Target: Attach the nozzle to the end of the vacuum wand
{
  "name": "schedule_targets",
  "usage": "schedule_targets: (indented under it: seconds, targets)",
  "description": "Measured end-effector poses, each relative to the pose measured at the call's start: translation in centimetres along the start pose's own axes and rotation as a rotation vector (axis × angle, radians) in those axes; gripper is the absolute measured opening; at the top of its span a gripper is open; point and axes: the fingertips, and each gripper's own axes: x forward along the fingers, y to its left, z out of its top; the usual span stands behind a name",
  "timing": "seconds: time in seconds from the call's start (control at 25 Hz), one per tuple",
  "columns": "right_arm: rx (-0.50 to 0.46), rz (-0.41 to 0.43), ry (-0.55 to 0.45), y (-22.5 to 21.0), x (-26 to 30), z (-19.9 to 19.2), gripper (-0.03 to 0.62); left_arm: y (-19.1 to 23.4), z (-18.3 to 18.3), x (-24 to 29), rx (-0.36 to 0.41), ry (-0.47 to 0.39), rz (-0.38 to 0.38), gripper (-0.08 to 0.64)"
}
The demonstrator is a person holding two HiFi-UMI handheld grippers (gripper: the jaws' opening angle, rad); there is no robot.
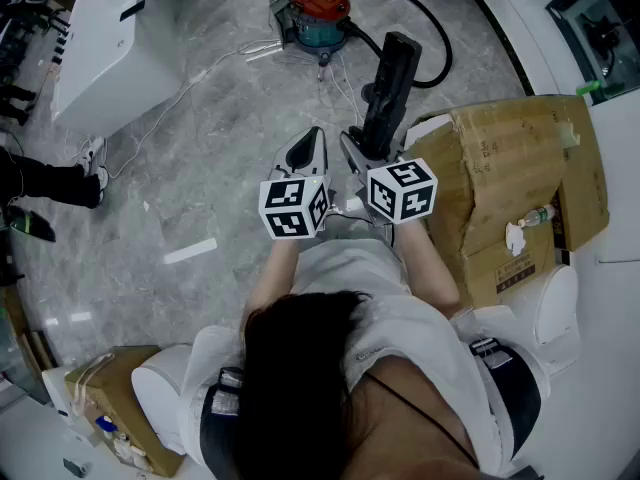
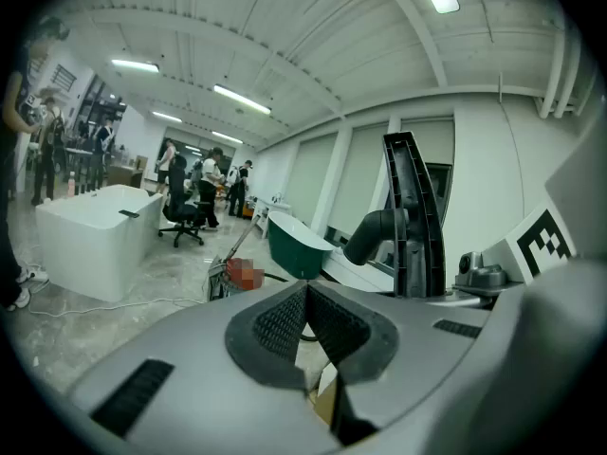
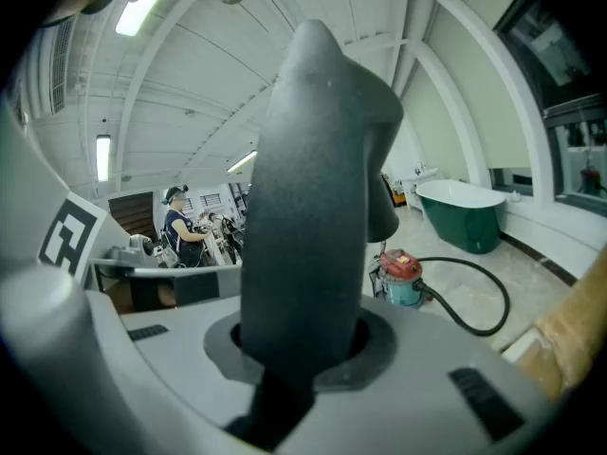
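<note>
Nozzle: the long black nozzle (image 3: 313, 188) fills the right gripper view. It stands up out of the jaws, its long axis running away from the person.
Right gripper: the right gripper (image 1: 368, 154) is clamped on the nozzle's lower end, jaws narrow around it.
Left gripper: the left gripper (image 2: 305, 301) is just left of the nozzle, level with its base. Its jaws are pressed together on nothing.
Key relation: the right hand already carries the nozzle, so the free left one is the nearer to fetch or steady the mating part.
Elbow: in the left gripper view a grey elbow tube (image 2: 375, 235) meets the nozzle's left side. Whether it is the nozzle's neck or the wand end cannot be told.
Wand: no straight wand can be picked out.
Hose: the hose (image 3: 469, 260) loops on the floor beyond the nozzle, from the red vacuum canister (image 1: 318, 10) straight past its far end.
Surface: grey marble floor (image 1: 200, 138) lies under the nozzle.
Room: a cardboard box (image 1: 510, 188) is right of the nozzle, a white cabinet (image 1: 110, 43) is well left, and a green bathtub (image 3: 465, 216) is far beyond.
</note>
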Motion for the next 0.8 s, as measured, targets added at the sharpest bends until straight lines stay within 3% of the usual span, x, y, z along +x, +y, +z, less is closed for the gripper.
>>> schedule_targets:
  seconds: [0.44, 0.8]
  targets:
    - [0.009, 0.051, -0.019, -1.2, -1.3, 0.6, 0.077, -1.7, 0.1, 1.0, -0.026, -0.027, 0.025, 0.003]
    - [0.021, 0.08, -0.002, -2.4, -2.4, 0.1, 0.08, -2.4, -0.3, 1.0, 0.0, -0.036, 0.074, 0.003]
